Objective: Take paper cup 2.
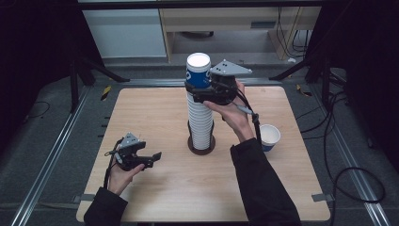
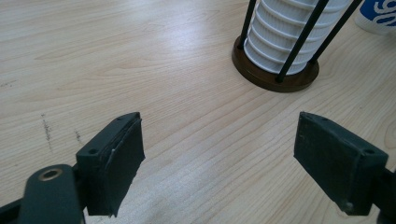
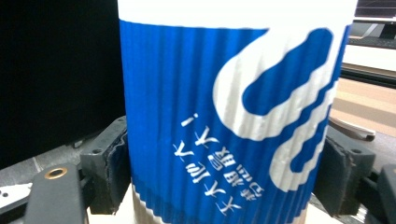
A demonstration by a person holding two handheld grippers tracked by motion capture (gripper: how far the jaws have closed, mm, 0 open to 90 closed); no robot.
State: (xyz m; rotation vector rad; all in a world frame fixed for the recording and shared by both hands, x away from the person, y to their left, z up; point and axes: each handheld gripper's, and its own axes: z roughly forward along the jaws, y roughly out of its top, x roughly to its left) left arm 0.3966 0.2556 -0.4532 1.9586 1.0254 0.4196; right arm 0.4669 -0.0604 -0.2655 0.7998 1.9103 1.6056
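A tall stack of white ribbed paper cups (image 1: 200, 122) stands upside down in a holder with a round brown base (image 2: 275, 77) and thin black rods, at the middle of the wooden table (image 1: 150, 108). The top cup (image 1: 198, 70) is blue and white with printed characters (image 3: 229, 116). My right gripper (image 1: 197, 90) is shut on it, one pad against each side (image 3: 112, 168). My left gripper (image 1: 153, 159) hovers low over the table at the front left, jaws wide open with bare wood between them (image 2: 219, 163).
A single blue and white cup (image 1: 269, 136) stands upright on the table to the right of the stack, and shows at the top right corner of the left gripper view (image 2: 378, 16). Cables trail on the floor at the right (image 1: 348, 174).
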